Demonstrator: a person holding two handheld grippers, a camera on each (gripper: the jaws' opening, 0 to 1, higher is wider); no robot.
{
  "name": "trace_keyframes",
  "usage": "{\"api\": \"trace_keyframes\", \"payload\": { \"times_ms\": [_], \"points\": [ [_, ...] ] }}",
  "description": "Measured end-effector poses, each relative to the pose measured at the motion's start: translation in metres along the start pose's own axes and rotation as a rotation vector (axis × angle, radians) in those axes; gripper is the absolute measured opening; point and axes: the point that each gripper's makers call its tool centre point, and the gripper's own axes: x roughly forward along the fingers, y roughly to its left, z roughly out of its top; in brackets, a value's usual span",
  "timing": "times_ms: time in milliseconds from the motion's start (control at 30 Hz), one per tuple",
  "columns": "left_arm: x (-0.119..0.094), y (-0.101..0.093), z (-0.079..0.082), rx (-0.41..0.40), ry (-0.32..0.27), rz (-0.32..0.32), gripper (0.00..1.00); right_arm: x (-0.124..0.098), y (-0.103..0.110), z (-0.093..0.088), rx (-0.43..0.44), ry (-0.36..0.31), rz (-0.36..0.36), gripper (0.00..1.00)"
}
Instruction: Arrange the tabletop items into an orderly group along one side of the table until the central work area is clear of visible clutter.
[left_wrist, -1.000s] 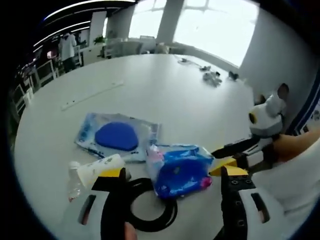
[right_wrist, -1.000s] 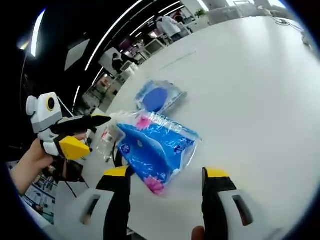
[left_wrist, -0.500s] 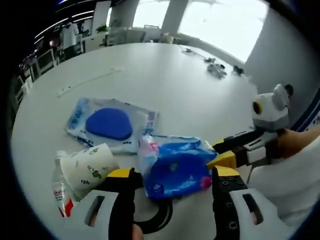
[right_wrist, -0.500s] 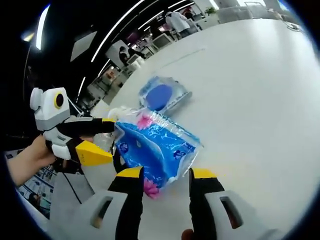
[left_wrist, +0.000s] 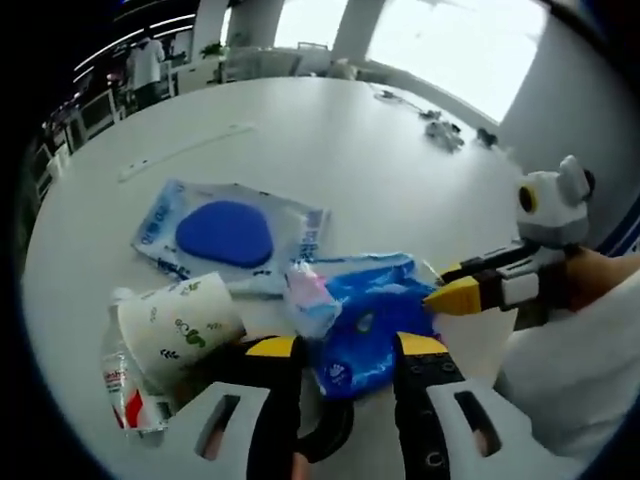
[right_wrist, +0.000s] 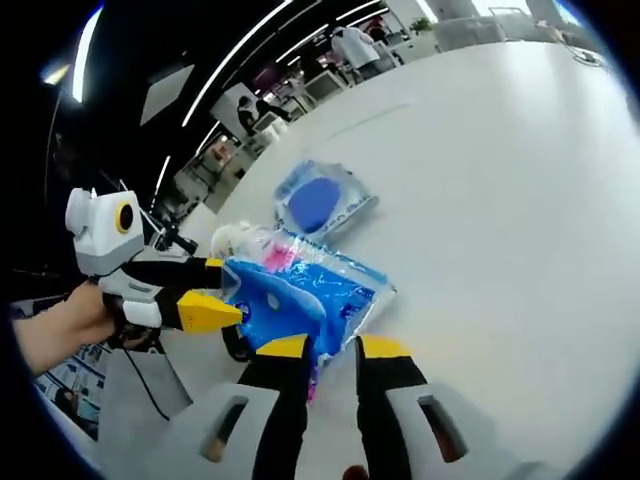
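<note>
Both grippers have narrowed on the blue pack (left_wrist: 365, 325): left gripper (left_wrist: 335, 350) and right gripper (right_wrist: 322, 348) each pinch an edge. It looks ready to move aside.

White table (left_wrist: 330, 160) — blue packets (left_wrist: 225, 232), cup (left_wrist: 178, 326), perhaps bottle (left_wrist: 122, 383)

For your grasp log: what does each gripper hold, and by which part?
Both grip the blue packet: the left gripper at its near lower edge, the right gripper at its near pink-printed edge.
</note>
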Motion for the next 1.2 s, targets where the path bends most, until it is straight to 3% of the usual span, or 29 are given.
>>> {"api": "trace_keyframes", "payload": {
  "times_ms": [100, 167, 200, 433, 567, 833, 1200],
  "points": [
    [-0.002, 0.001, 0.000, -0.009, -0.015, 0.001, 0.07, -0.006, -0.007, 0.007, -0.008, -0.021, -0.018, 0.08],
    [-0.002, 0.000, 0.006, -0.050, -0.053, -0.005, 0.04, -0.010, -0.010, 0.011, -0.009, -0.037, -0.023, 0.04],
    [-0.001, -0.002, 0.006, -0.065, -0.044, -0.024, 0.03, -0.012, -0.012, 0.015, -0.003, -0.048, -0.026, 0.04],
    [0.004, -0.011, 0.016, -0.050, -0.065, -0.019, 0.01, -0.019, -0.017, 0.031, -0.042, -0.077, -0.034, 0.01],
    [0.007, -0.018, 0.025, -0.043, -0.086, -0.021, 0.02, -0.024, -0.024, 0.041, -0.140, -0.080, -0.053, 0.00],
    [0.018, -0.027, 0.038, -0.053, -0.108, -0.019, 0.02, -0.033, -0.038, 0.051, -0.143, -0.096, -0.059, 0.00],
    [0.042, -0.043, 0.062, 0.002, -0.094, -0.024, 0.03, -0.047, -0.067, 0.075, -0.169, -0.118, -0.084, 0.00]
  ]
}}
